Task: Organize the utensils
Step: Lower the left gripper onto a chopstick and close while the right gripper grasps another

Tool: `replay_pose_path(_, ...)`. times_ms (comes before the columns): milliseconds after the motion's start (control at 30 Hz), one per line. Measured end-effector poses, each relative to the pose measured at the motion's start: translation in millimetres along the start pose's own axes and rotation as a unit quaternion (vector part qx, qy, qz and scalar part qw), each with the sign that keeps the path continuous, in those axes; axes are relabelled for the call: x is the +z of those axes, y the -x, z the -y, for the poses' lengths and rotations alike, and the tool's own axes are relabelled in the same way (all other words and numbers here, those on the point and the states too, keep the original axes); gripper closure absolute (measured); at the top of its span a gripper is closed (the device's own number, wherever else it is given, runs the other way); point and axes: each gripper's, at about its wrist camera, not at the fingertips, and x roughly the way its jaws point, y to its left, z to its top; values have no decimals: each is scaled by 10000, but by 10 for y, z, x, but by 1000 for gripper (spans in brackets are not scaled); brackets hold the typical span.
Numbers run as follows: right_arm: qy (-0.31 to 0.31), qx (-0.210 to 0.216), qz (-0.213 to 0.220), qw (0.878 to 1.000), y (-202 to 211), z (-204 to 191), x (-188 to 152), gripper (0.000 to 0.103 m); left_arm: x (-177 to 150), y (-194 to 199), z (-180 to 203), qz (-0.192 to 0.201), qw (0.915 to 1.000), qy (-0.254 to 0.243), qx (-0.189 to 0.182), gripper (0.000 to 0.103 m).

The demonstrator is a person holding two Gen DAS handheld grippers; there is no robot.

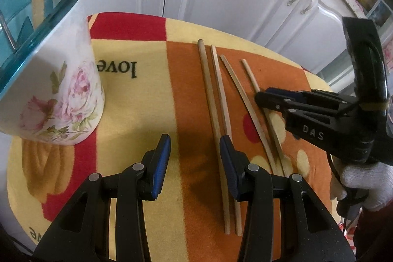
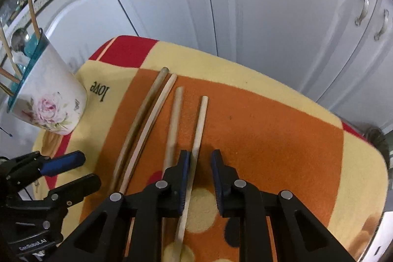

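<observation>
**Four chopsticks left on the cloth**

The holder (image 2: 49, 100) already carries several utensils. Four chopsticks (image 2: 152, 119) lie side by side on the worktop's cloth (image 2: 270, 139), long axes running away from the cameras toward the cabinets. The right gripper (image 2: 200, 158), fingers wide, straddles the rightmost chopstick (image 2: 200, 124). The left gripper (image 1: 195, 146) hovers wide and empty near the leftmost pair.
</observation>
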Motion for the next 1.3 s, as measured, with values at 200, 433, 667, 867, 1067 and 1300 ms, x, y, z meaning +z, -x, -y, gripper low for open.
replay_pose_path(200, -111, 69, -34, 9999, 7, 71, -5, 88, 57, -54, -13, -13, 10000, 88, -6, 63)
replay_pose_path(433, -411, 237, -15, 9989, 106, 271, -189, 95, 221, -234, 113, 58, 9999, 94, -67, 63)
replay_pose_path(667, -557, 303, 102, 9979, 153, 296, -257, 95, 304, -356, 187, 52, 9999, 31, -114, 97)
replay_pose_path(867, -485, 453, 8, 9978, 272, 288, -477, 97, 16, -187, 113, -45, 9997, -134, -186, 97)
replay_pose_path(1067, -475, 561, -202, 9971, 444, 292, -855, 98, -417, 35, 88, -230, 9986, -428, -219, 97)
replay_pose_path(1300, -553, 450, -176, 9973, 441, 253, -798, 85, -429, 50, 149, -279, 9984, -482, -114, 85)
